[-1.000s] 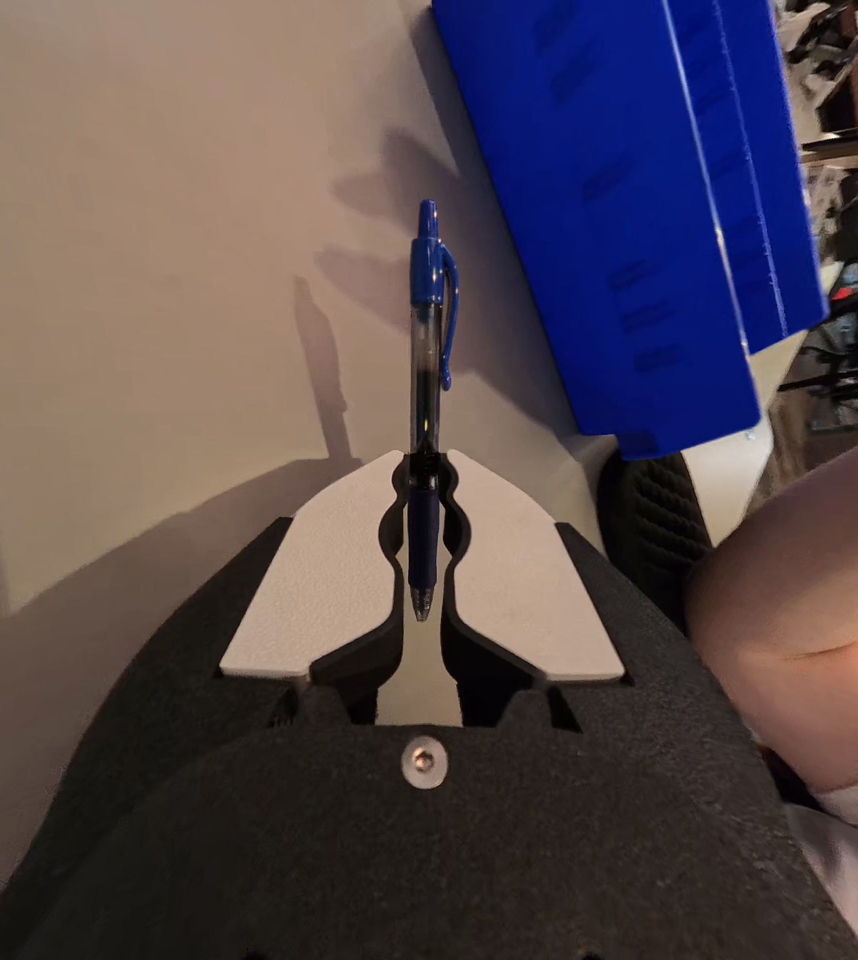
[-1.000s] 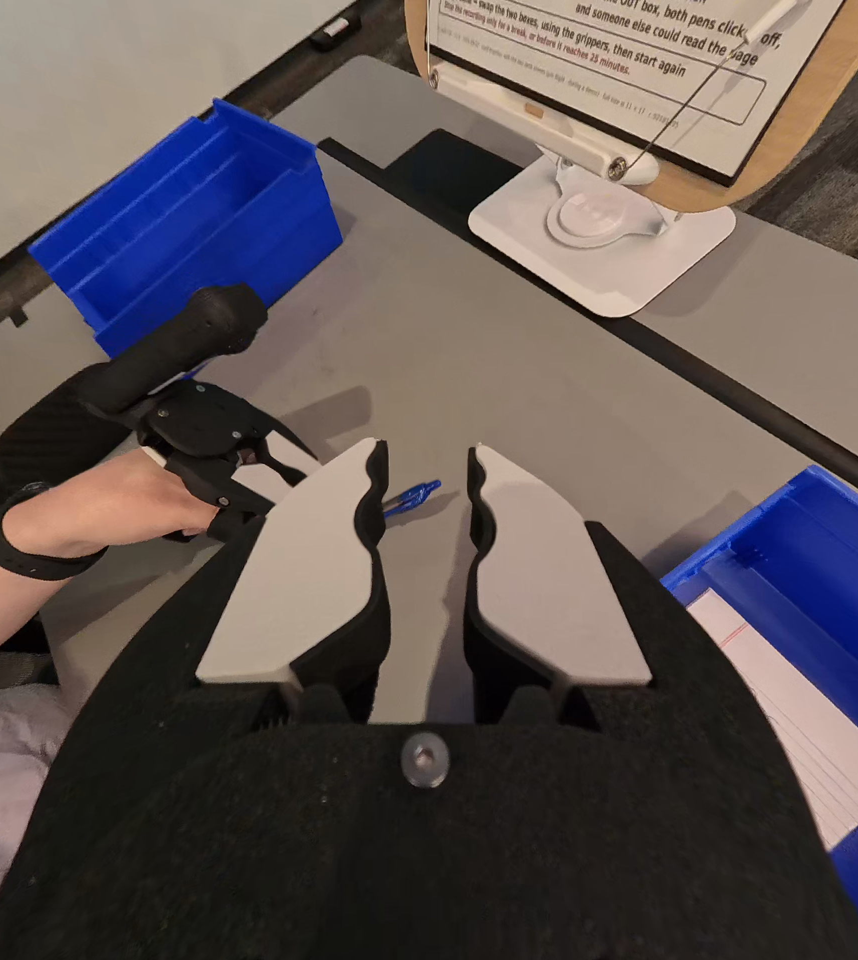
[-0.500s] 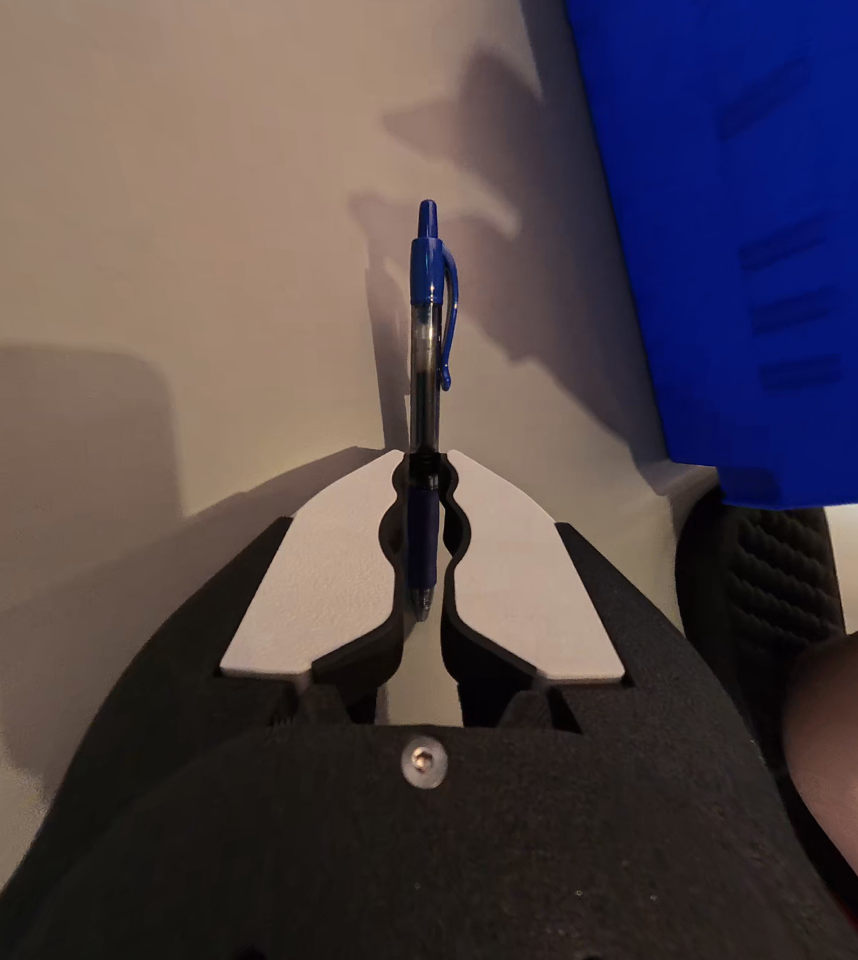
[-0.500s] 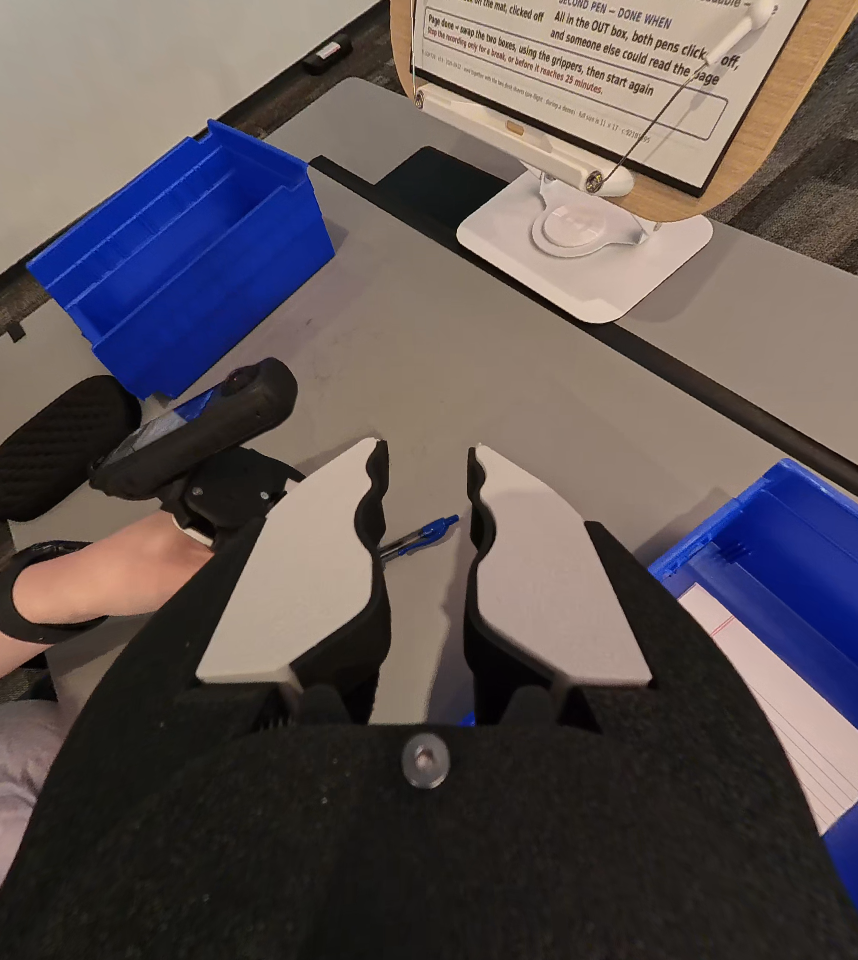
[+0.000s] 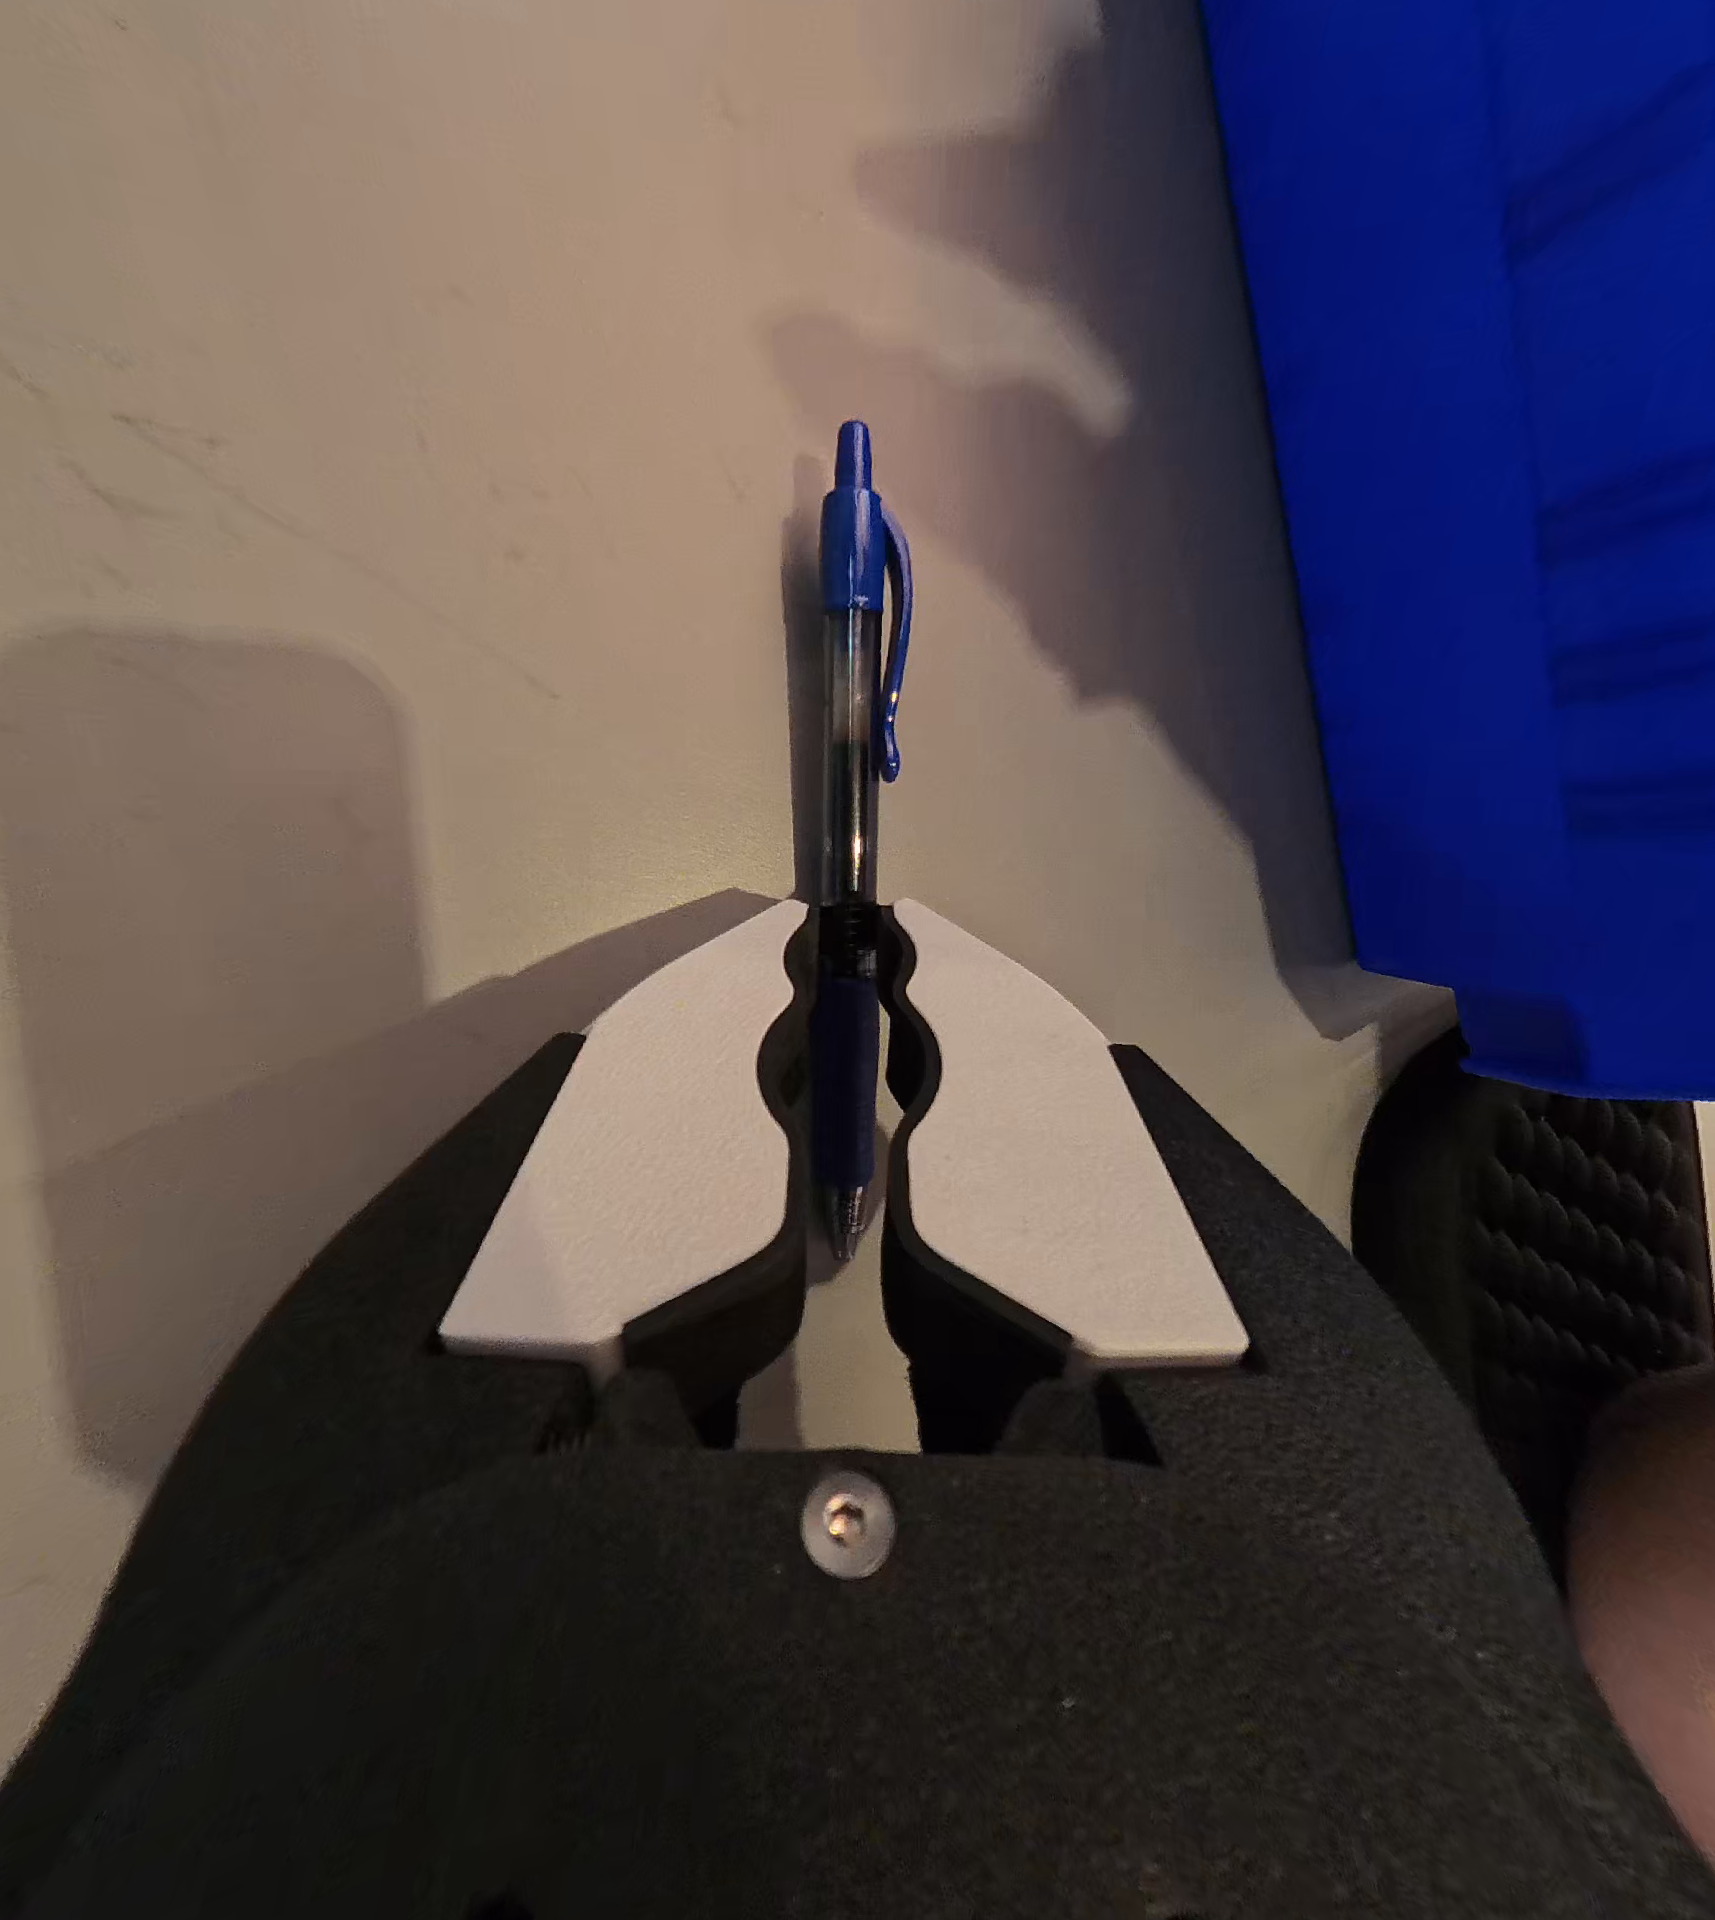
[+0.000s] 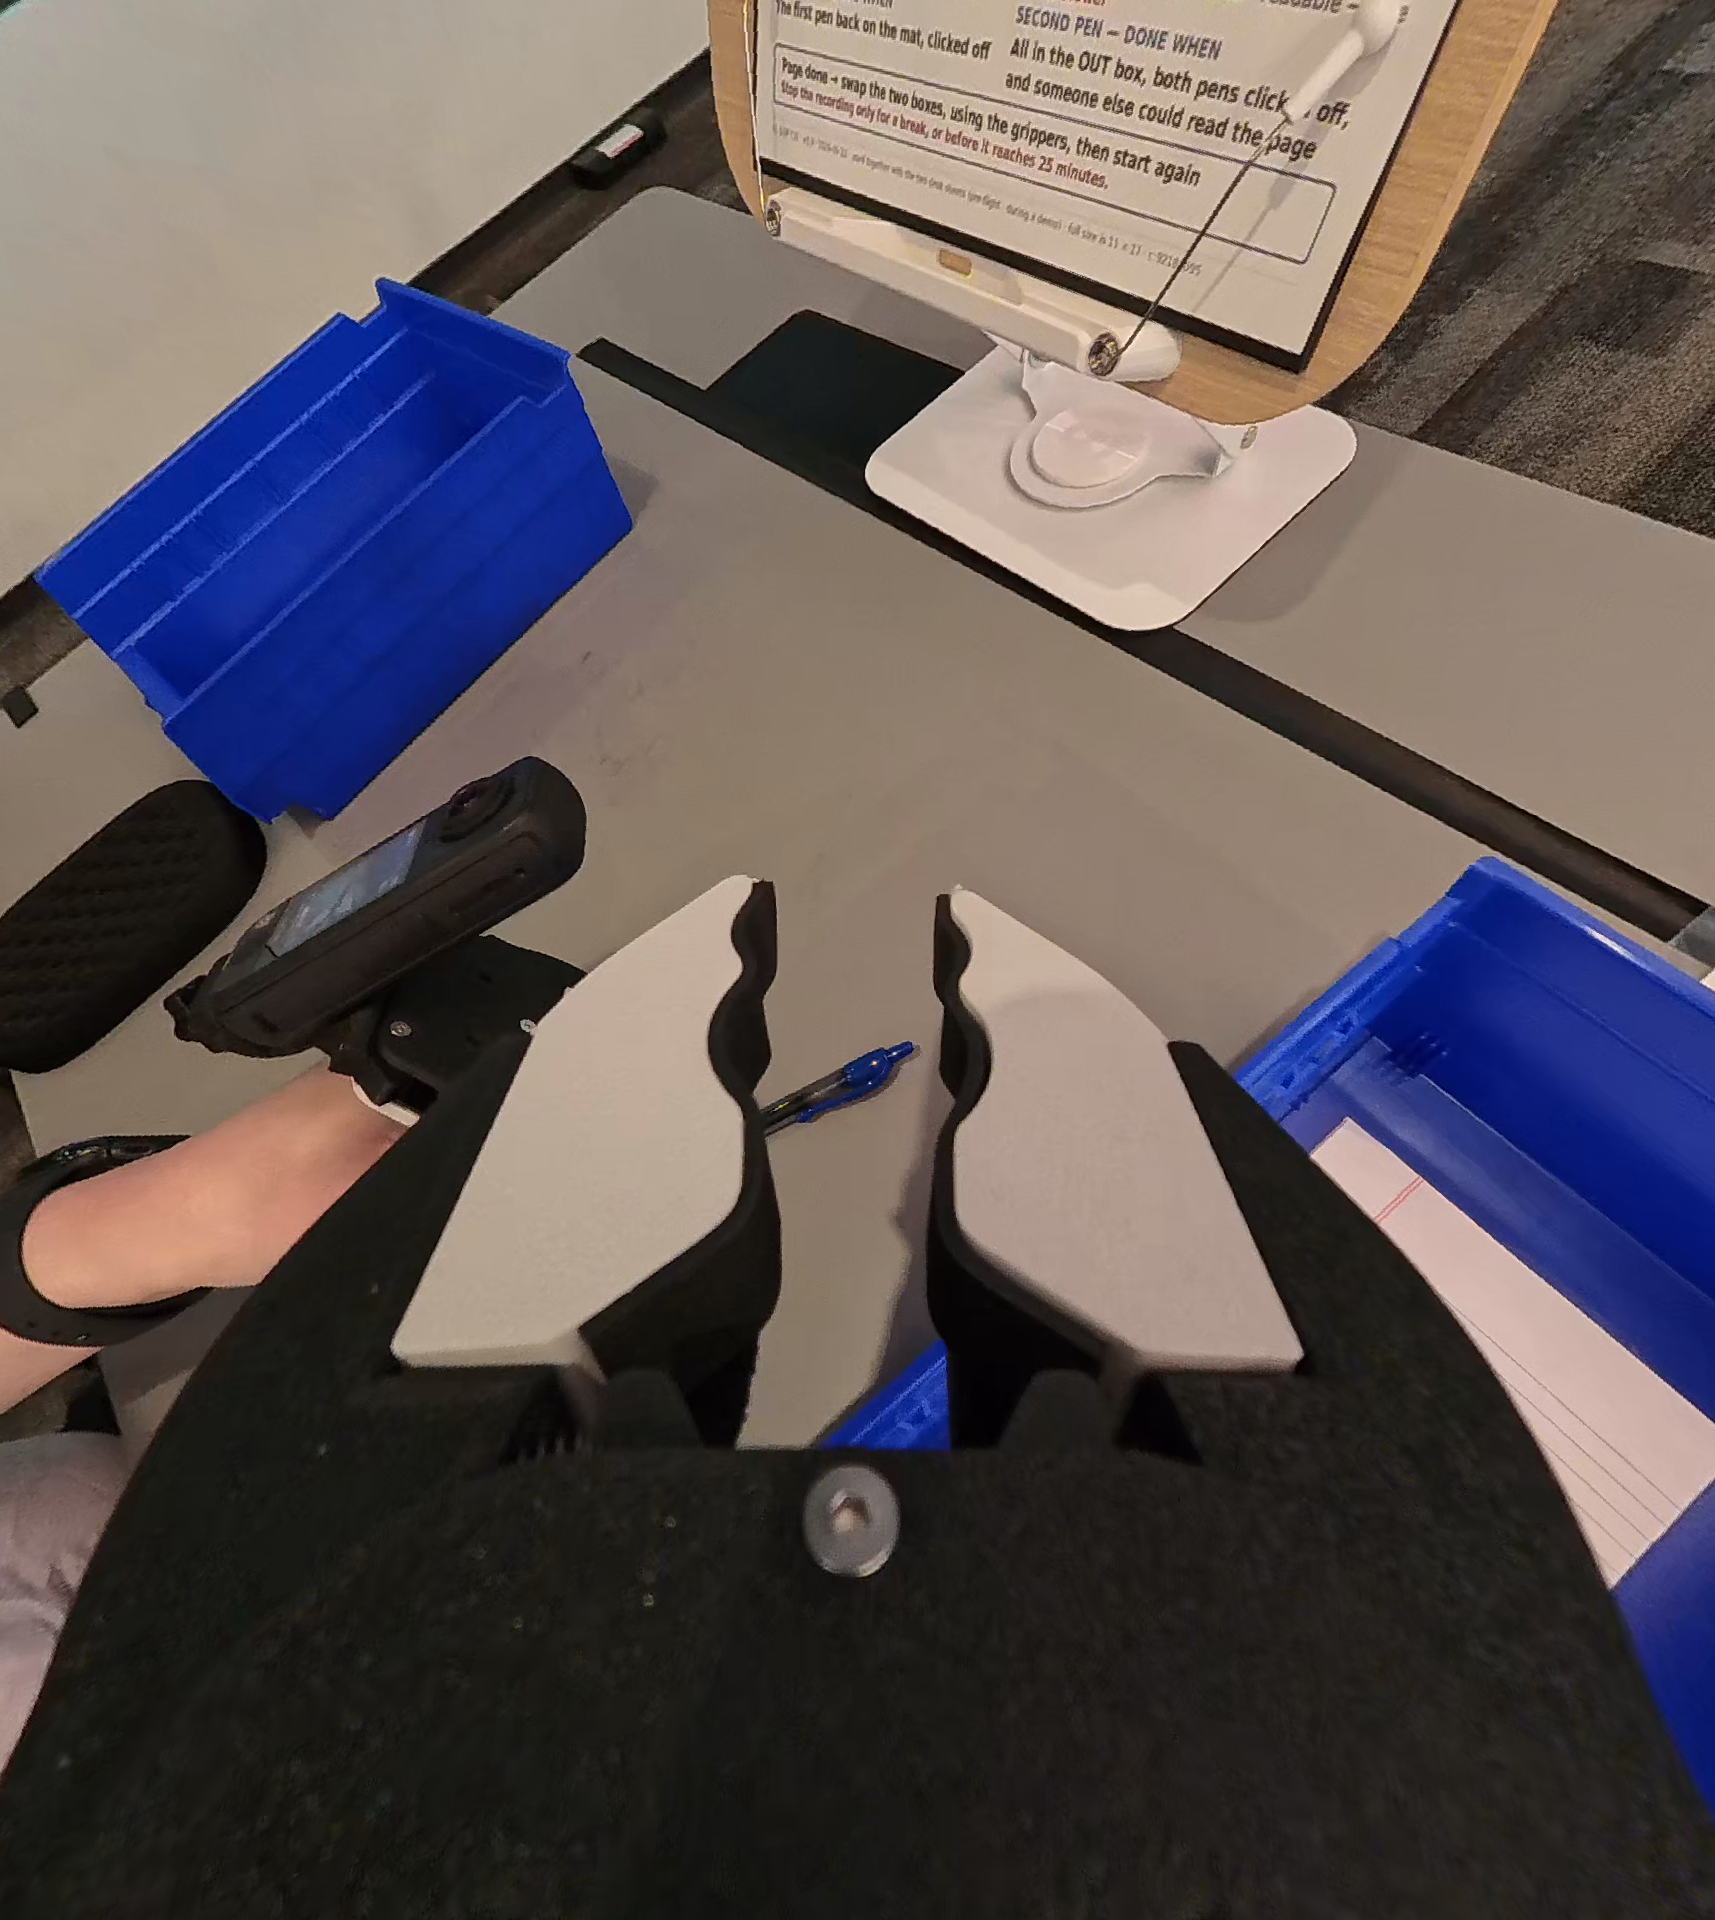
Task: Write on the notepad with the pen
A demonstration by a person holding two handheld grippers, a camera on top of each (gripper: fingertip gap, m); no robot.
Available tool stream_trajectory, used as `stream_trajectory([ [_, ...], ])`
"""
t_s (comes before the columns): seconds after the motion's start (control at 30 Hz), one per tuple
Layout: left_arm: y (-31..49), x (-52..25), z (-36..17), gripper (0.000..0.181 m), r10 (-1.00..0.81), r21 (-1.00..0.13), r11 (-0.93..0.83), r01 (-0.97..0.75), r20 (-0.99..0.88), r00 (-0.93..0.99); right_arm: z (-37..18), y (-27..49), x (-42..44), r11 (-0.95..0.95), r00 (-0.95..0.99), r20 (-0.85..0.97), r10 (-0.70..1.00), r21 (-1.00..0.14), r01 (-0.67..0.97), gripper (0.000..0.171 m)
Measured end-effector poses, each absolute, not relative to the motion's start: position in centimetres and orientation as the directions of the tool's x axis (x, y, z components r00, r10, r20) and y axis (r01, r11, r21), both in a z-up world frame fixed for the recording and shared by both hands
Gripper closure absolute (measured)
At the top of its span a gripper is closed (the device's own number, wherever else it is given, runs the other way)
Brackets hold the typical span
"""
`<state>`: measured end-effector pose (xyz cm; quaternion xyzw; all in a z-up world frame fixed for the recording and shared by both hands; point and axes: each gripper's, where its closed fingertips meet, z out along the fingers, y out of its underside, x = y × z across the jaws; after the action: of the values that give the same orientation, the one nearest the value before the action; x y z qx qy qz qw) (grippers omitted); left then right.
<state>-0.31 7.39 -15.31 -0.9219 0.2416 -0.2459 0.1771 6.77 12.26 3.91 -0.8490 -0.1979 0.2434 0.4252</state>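
Note:
A blue click pen (image 5: 851, 727) is clamped by its dark grip between the fingers of my left gripper (image 5: 851, 906). Its writing tip points back at the camera and its clicker end points away. It lies low over the grey table (image 5: 313, 416), with its shadow right beside it. The right wrist view shows the pen (image 6: 837, 1081) sticking out from behind my right gripper (image 6: 853, 896), which is open and empty above the table. A lined white notepad (image 6: 1518, 1340) lies in the blue bin (image 6: 1601, 1049) on the right.
A second, empty blue bin (image 6: 344, 582) stands at the left, close beside the left gripper (image 5: 1559, 520). A black padded case (image 6: 105, 925) lies next to it. A white stand with an instruction sheet (image 6: 1113, 488) stands at the back. A person's forearm (image 6: 188, 1216) reaches in from the left. Some 20 centimeters of space lies between my two pairs of fingers.
The left gripper has come down close to the table with the pen, nearer the left blue bin. The right gripper stays open and has shifted slightly.

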Motion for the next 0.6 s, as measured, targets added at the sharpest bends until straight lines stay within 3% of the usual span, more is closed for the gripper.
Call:
stream_trajectory([
  [0.17,7.4,-0.3,-15.3,0.171,-0.528,-0.446,-0.824,-0.35,0.378,0.761,3.9,12.2,7.0,-0.56,0.804,-0.251,0.54,-0.82,0.12,0.143],
  [0.33,7.3,0.0,-14.3,0.158,-0.545,-0.472,-0.813,-0.341,0.408,0.733,3.8,12.3,7.2,-0.564,0.806,-0.254,0.534,-0.818,0.116,0.143],
  [0.47,8.3,-1.6,-9.9,0.159,-0.61,-0.604,-0.728,-0.324,0.355,0.708,4.1,12.3,7.5,-0.546,0.817,-0.232,0.528,-0.829,0.118,0.143],
  [0.6,11.3,-9.9,-0.5,0.158,-0.623,-0.792,-0.537,-0.291,0.139,0.77,5.3,11.9,7.6,-0.509,0.816,-0.22,0.535,-0.854,0.104,0.143],
])
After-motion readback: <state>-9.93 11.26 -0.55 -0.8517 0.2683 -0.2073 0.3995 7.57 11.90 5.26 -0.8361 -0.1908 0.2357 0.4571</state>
